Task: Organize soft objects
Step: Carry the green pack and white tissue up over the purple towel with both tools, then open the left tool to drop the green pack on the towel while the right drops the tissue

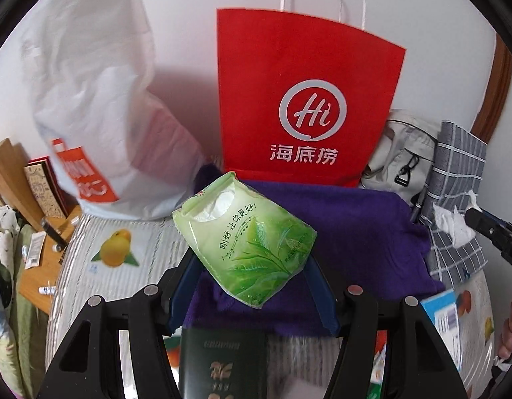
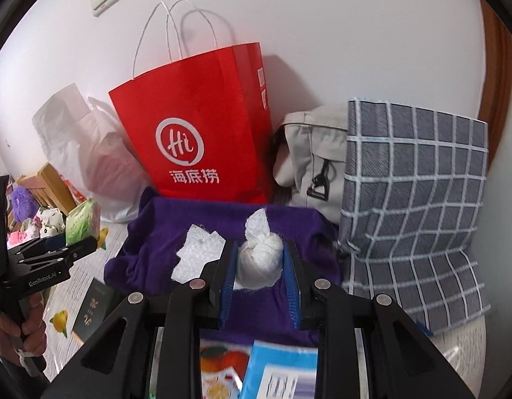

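Observation:
My left gripper [image 1: 251, 262] is shut on a green tissue pack [image 1: 244, 241] and holds it above a purple cloth [image 1: 355, 226]. It also shows in the right wrist view [image 2: 84, 242] at the far left, with the green pack [image 2: 83, 221] in it. My right gripper [image 2: 260, 259] is shut on a white knotted tissue bundle [image 2: 259, 259] over the purple cloth [image 2: 156, 232]. In the left wrist view the bundle [image 1: 452, 222] hangs at the right gripper's tip. A red paper bag [image 1: 305, 99] stands upright behind the cloth against the wall.
A white plastic bag [image 1: 96, 99] leans on the wall at the left. A grey bag [image 2: 312, 153] and a grey checked cushion [image 2: 415, 193] lie at the right. A dark booklet [image 1: 222, 362], a blue packet [image 2: 279, 369] and a loose white tissue [image 2: 196, 256] lie nearby.

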Tool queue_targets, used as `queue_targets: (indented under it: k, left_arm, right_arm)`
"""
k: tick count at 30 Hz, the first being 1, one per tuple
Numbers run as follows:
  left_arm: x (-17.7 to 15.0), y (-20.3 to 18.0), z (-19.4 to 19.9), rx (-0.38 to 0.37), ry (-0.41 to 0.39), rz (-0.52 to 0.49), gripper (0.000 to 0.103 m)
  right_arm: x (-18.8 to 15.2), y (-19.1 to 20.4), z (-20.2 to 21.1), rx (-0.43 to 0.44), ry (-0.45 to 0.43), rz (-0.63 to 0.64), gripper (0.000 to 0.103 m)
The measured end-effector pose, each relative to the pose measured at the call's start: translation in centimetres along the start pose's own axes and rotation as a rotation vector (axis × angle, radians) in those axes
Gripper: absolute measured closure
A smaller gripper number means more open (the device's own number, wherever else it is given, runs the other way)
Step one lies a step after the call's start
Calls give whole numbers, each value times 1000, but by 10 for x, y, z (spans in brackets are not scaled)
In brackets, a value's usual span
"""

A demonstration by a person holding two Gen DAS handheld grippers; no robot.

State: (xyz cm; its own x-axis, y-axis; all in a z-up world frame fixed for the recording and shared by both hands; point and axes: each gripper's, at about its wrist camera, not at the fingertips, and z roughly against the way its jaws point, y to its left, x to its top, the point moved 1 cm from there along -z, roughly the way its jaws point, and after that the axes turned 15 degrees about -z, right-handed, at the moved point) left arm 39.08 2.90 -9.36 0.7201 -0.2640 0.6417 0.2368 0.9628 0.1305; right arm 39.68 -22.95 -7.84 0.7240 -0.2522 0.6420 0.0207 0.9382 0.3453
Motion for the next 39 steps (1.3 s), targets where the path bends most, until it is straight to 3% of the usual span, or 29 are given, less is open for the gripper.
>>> queue_targets:
  k: [10,16,25,33,35,37,39]
  left_arm:
    - [20,1,-74,-32,74,20,43]
    - [22,0,-120,-94,156,9,43]
    - [16,13,-137,-112,182,47,42]
    - [15,10,-138,-135,176,44,42]
    - [17,5,-140,-148,176,38,42]
    - [18,2,-143,-151,180,42,41]
    - [18,5,-141,-133,183,54,30]
  right_arm:
    - [-14,-18,-82,-37,156,22,75]
    - [-26,-28,-106,-58,234,25,75]
    - [-38,-27,-130,-90,279,39,75]
    - [-35,-28,-131,-123,261,50,74]
    - [-33,-24,-133,-133,253,56,69]
    - [-31,-27,-127,-130,246,55,56]
    - [-30,-25,-124,-122,236,55,50]
